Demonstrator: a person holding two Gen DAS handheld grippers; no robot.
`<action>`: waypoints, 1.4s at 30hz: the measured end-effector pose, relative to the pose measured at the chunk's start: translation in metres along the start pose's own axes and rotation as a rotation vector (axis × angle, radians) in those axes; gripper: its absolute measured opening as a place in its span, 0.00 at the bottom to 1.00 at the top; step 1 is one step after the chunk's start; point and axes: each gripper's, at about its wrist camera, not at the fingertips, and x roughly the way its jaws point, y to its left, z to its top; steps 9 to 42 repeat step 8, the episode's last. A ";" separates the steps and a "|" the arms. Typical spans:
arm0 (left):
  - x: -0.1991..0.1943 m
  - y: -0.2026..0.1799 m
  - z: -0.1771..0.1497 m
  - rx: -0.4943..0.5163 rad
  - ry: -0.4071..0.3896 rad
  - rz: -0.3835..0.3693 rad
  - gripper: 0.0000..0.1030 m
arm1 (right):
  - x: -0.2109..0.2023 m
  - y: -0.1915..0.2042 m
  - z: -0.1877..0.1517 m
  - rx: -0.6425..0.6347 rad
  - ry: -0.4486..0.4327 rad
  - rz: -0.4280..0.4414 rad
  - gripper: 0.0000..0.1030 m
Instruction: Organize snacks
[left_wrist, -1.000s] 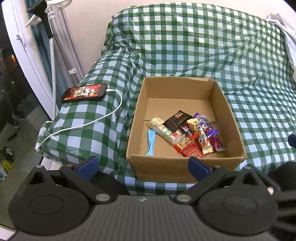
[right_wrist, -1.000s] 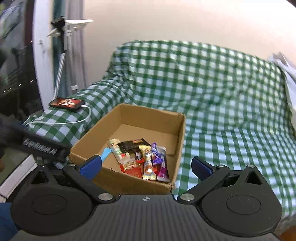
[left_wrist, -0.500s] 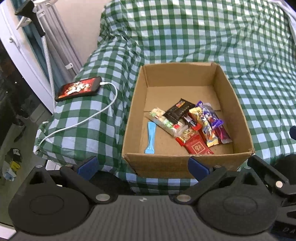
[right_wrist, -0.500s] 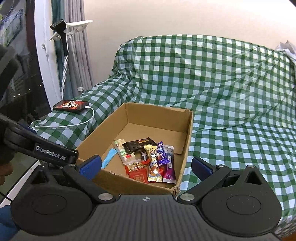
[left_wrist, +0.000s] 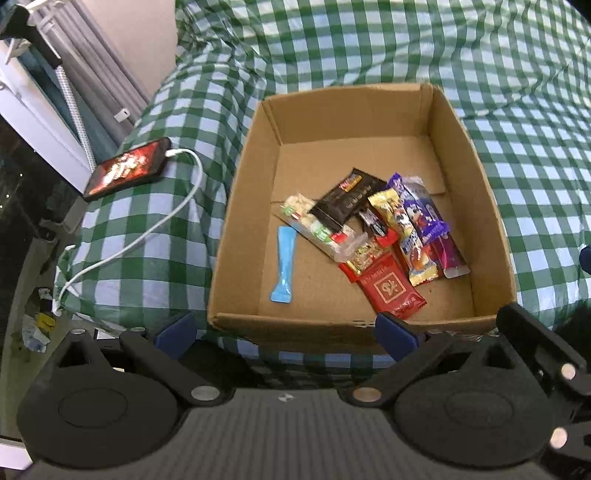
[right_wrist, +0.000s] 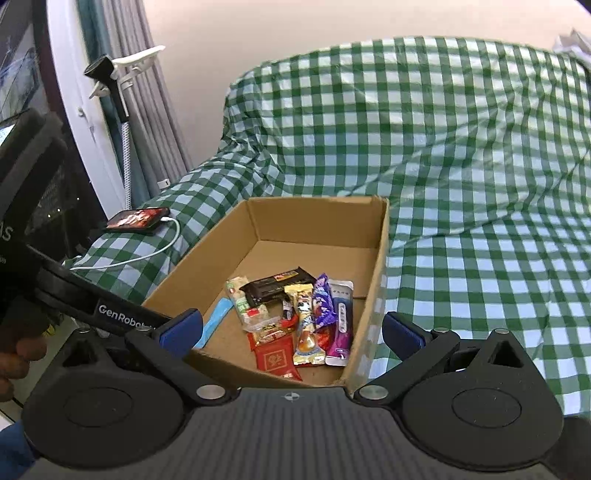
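Both grippers, left (left_wrist: 284, 334) and right (right_wrist: 291, 330), hover spread wide and empty at the six-o'clock edge of the open brown cardboard box (left_wrist: 476, 162). Overlapping foil snack packets (left_wrist: 369, 236) lie inside toward four o'clock; pinching there would probably catch several slippery wrappers together.

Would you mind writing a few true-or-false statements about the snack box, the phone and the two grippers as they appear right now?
1. The snacks lie inside the cardboard box. True.
2. The left gripper is shut on a snack. False: it is open and holds nothing.
3. The light blue stick packet lies apart from the pile, on its left. True.
4. The phone sits inside the box. False: it lies outside on the checked cover, with a white cable plugged in.
5. The right gripper is open. True.
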 end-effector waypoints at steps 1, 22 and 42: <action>0.002 -0.004 0.003 0.006 0.009 0.003 1.00 | 0.004 -0.006 0.001 0.011 0.008 0.005 0.99; 0.019 -0.027 0.020 0.043 0.034 0.084 1.00 | 0.032 -0.036 0.000 0.073 0.039 0.083 0.99; 0.019 -0.027 0.020 0.043 0.034 0.084 1.00 | 0.032 -0.036 0.000 0.073 0.039 0.083 0.99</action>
